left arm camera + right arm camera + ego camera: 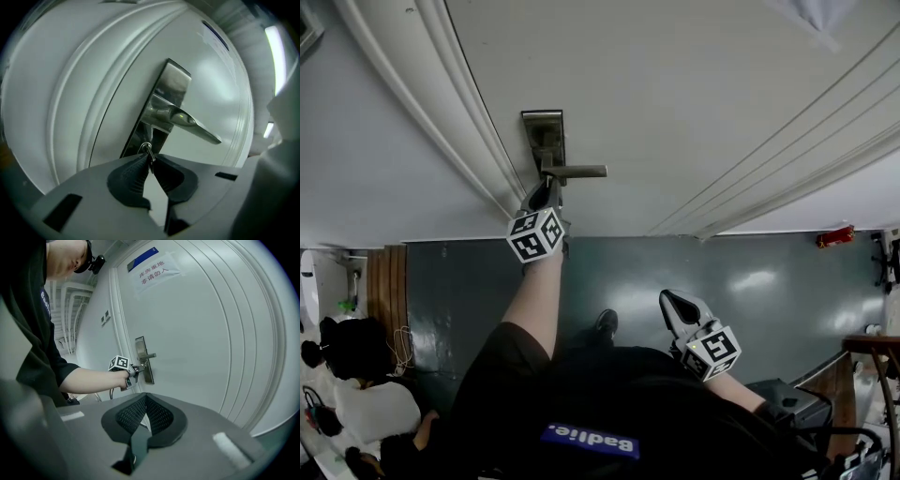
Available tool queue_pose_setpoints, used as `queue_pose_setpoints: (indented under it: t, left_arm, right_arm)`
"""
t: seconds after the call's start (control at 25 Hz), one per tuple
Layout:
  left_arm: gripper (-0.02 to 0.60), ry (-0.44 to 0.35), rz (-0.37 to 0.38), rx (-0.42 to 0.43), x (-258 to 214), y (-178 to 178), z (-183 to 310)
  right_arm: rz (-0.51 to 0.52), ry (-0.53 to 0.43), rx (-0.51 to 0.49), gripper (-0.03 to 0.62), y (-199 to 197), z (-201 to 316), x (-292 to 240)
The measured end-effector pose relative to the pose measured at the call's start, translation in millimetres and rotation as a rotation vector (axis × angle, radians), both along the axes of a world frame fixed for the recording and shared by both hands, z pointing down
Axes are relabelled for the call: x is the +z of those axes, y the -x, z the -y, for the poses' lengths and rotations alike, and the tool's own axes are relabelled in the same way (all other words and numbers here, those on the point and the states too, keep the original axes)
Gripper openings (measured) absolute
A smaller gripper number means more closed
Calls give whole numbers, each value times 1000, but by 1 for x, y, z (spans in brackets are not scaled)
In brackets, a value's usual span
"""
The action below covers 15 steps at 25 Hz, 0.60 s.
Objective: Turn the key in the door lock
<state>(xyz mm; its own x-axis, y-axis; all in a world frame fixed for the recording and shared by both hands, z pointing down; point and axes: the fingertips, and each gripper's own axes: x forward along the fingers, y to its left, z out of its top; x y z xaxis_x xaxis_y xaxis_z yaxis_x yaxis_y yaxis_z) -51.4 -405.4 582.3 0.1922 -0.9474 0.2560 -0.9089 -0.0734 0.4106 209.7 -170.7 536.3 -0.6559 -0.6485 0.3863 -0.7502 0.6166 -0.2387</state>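
A metal lock plate (542, 131) with a lever handle (578, 172) sits on the white door (694, 103). My left gripper (549, 190) reaches up to the plate just below the handle. In the left gripper view the small key (148, 151) with its ring sticks out of the lock below the handle (197, 125), and my left gripper (150, 160) is shut on it, pads pinching the key's head. My right gripper (674, 302) hangs back from the door, low and to the right; its pads meet with nothing between them (146, 398). The right gripper view shows the left gripper (133, 370) at the plate (143, 359).
A paper notice (157, 269) is stuck high on the door. The door frame (441, 103) runs along the left. The floor is dark green (750, 281), with a red object (834, 237) by the wall and another person (356, 384) at the lower left.
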Motion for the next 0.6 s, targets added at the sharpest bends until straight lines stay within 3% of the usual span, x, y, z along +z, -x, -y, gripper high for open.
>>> queue_pose_setpoints:
  t: [0.28,0.6]
  left_arm:
    - [31,-14,-574,-14,6,-3,1]
    - [26,-65,-1088,-59,6,-3,-1]
  right_arm:
    - [34,-3,-25,2,12,-4,-4]
    - [42,-5,-13,2,10,-5,-9]
